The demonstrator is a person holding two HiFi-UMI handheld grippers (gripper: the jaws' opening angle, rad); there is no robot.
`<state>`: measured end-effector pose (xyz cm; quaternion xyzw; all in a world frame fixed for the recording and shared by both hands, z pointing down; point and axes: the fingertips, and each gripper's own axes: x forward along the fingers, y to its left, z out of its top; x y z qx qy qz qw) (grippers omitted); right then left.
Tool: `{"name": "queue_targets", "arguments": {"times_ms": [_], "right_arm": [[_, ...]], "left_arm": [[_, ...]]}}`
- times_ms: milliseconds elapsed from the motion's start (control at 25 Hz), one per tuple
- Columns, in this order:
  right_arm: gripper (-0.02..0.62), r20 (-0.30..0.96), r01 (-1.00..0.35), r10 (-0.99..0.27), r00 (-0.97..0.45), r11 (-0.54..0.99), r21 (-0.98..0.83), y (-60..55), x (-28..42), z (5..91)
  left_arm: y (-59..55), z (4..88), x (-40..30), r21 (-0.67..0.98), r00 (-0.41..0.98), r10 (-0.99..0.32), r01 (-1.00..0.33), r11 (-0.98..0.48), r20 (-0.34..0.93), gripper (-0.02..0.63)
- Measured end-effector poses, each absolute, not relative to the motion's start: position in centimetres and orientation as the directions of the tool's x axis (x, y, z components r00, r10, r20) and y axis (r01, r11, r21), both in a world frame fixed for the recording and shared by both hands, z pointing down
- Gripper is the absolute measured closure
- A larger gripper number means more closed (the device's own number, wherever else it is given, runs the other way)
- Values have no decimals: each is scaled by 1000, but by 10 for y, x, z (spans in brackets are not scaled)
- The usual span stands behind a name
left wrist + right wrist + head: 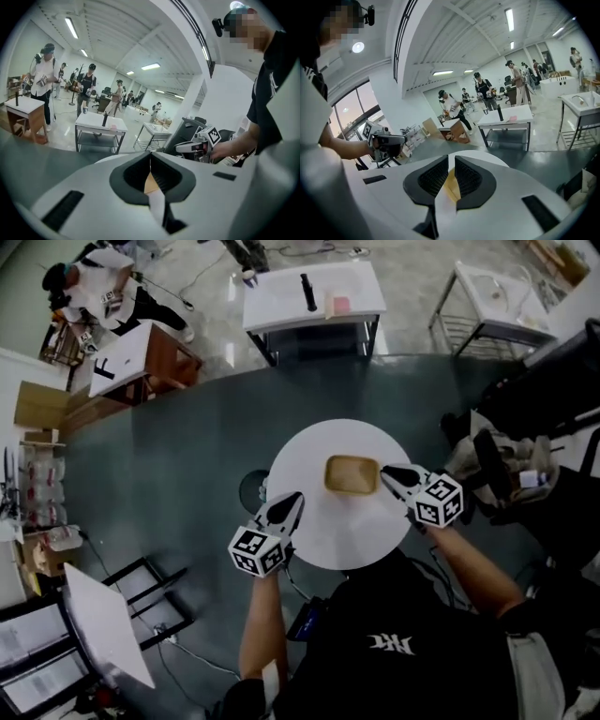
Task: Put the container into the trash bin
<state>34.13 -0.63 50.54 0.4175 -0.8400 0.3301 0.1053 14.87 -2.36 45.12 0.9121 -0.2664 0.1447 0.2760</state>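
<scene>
Well, my left gripper [294, 497] hangs closed and empty at the round white table's [323, 535] left rim. Mid-table sits the container [352, 474], a shallow tan square tray. My right gripper [385, 470], jaws also together, points at its right edge, perhaps touching, and both gripper views show only a tan sliver of it.

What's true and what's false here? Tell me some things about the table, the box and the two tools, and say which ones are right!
The container sits on the round white table. True.
The left tool grips the container. False: it is shut and empty, off to the container's left.
The container is blue. False: it is tan.
The right tool points at the container's right side. True.
</scene>
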Motion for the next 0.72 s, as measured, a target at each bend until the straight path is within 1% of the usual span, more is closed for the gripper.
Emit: {"name": "queue_targets", "arguments": {"times_ms": [120,200,280,400,520,720], "right_arm": [[539,478,-774,-619,-623,401,-490,-26,345,530],[483,507,-778,-602,-616,367,-510,-27,347,546],[463,538,-786,-590,-602,320,-528,-25,352,564],[456,581,-804,-589,-562,225,-550,-19,364,590],[456,617,-806,-579,-532,123,-579,-9,368,618],[456,656,-784,-543,-524,7,-620,1,366,654]], "left_arm": [[-49,481,155,438,804,-377,-575,-691,460,590],[-55,503,160,447,793,-339,-577,-684,506,564],[-60,525,166,460,782,-305,-582,-670,543,543],[-65,554,175,504,774,-263,-589,-632,576,527],[-67,574,188,540,772,-200,-581,-610,604,497],[-70,607,199,531,726,-136,-605,-593,674,491]]}}
